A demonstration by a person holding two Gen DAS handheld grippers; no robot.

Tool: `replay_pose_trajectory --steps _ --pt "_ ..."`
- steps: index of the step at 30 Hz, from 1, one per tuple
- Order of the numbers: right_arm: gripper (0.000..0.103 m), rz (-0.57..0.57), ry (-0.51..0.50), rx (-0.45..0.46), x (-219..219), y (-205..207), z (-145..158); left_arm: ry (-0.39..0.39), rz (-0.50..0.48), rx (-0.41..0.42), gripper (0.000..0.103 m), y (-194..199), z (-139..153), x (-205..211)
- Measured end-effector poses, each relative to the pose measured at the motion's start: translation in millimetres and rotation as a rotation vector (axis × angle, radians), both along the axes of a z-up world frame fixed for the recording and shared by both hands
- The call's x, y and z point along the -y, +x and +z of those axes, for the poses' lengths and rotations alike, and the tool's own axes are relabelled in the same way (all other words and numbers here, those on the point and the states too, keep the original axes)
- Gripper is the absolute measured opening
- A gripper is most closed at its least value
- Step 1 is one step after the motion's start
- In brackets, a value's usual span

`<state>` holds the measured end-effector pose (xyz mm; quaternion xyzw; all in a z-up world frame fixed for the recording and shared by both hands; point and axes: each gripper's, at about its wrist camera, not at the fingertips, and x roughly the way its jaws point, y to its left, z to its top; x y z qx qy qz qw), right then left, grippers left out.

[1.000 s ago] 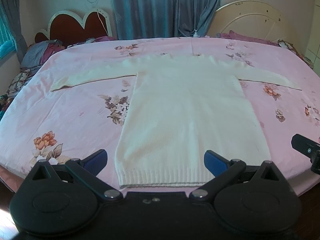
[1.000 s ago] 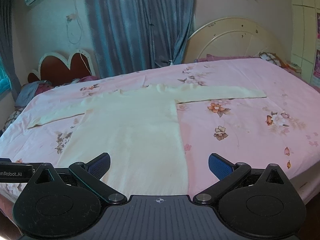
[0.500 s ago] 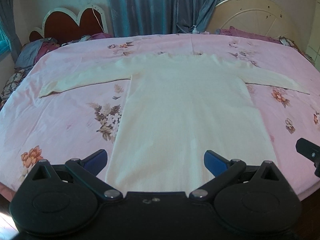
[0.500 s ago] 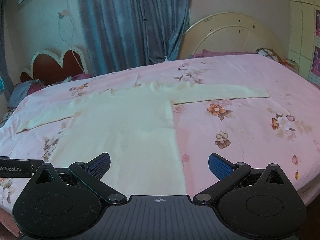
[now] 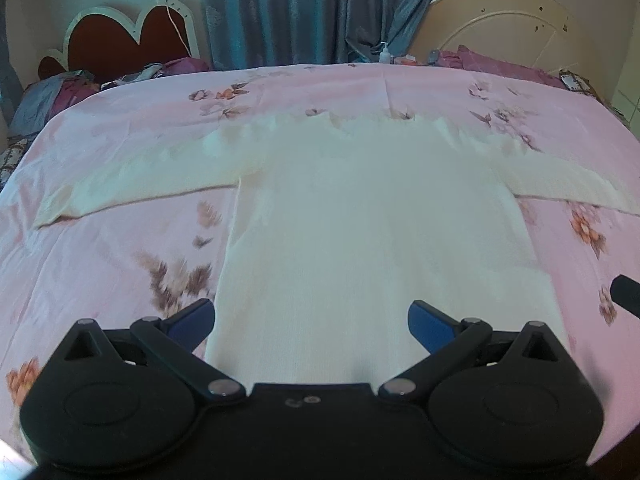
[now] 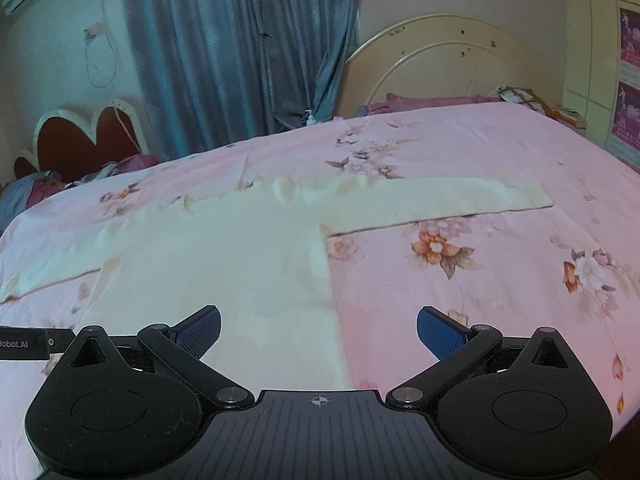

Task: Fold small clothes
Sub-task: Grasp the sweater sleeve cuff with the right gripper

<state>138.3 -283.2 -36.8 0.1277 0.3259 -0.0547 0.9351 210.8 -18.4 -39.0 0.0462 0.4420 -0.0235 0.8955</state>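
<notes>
In the left wrist view, a cream sweater is seen spread flat on the pink floral bedsheet, sleeves stretched toward 9 and 3 o'clock, its hem hidden behind the gripper body. The left gripper is held with its blue pads spread apart and nothing between them, over the lower body of the garment. Bare sheet is left at 8 o'clock. In the right wrist view, the right gripper is likewise spread wide and empty, straddling the sweater's right side edge. Open sheet is offered from 1 to 4 o'clock, below the outstretched sleeve.
</notes>
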Motion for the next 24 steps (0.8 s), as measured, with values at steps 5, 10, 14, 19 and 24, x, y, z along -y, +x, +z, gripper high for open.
replay_pose_trajectory --steps 5,10,14,19,24 --pt "0.103 -0.053 0.001 0.003 19 28 -4 0.002 -0.005 0.005 0.102 33 -5 3" --pt "0.103 -0.102 -0.009 0.006 53 51 -11 -0.003 -0.011 0.008 0.102 58 -14 12" --pt "0.102 -0.135 0.005 -0.006 88 73 -24 0.004 -0.018 -0.01 0.101 77 -25 25" --pt "0.102 -0.166 0.024 -0.014 134 100 -42 0.015 -0.007 -0.021 0.099 98 -37 44" --pt "0.061 -0.224 0.052 -0.061 191 125 -66 0.01 0.003 -0.037 0.094 121 -51 68"
